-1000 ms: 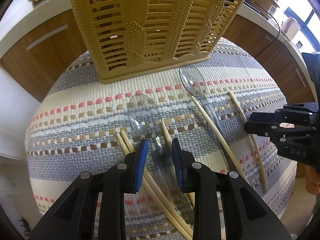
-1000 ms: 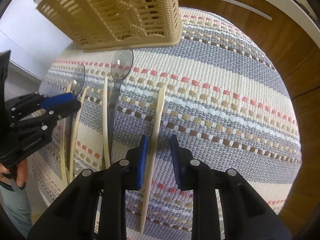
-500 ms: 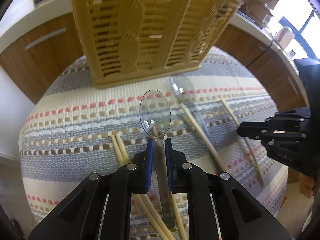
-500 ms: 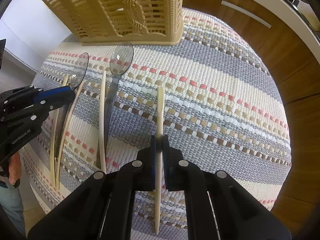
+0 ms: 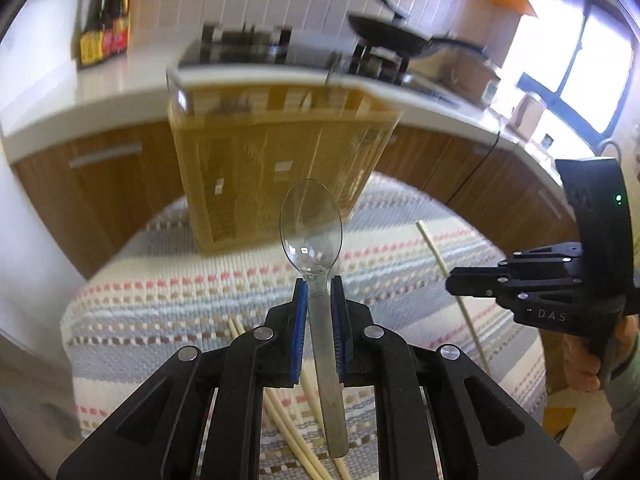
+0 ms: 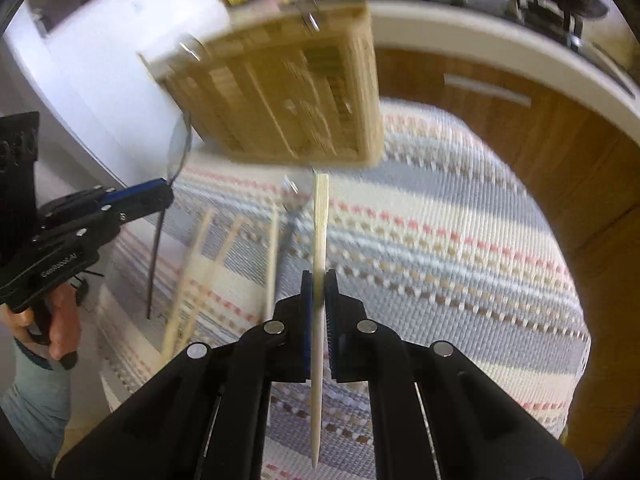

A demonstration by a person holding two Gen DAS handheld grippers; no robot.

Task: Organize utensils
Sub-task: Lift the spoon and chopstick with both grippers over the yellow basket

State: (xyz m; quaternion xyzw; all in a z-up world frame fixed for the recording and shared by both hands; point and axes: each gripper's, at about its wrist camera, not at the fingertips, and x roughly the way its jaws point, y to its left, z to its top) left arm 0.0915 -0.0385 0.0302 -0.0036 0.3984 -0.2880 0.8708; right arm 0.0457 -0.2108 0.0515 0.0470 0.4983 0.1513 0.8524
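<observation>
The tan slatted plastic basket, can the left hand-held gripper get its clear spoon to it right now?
Probably yes: the left hand-held gripper holds the clear plastic spoon lifted, and nothing stands between it and the tan slatted plastic basket.

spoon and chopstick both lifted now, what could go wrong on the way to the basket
The clear spoon is pinched only at its thin neck by the left gripper, so it could pivot or slip. The chopstick is clamped mid-length in the right gripper, with long ends that might catch the slotted basket wall. Both grippers sit close together, so they may bump heading for the same opening.
</observation>
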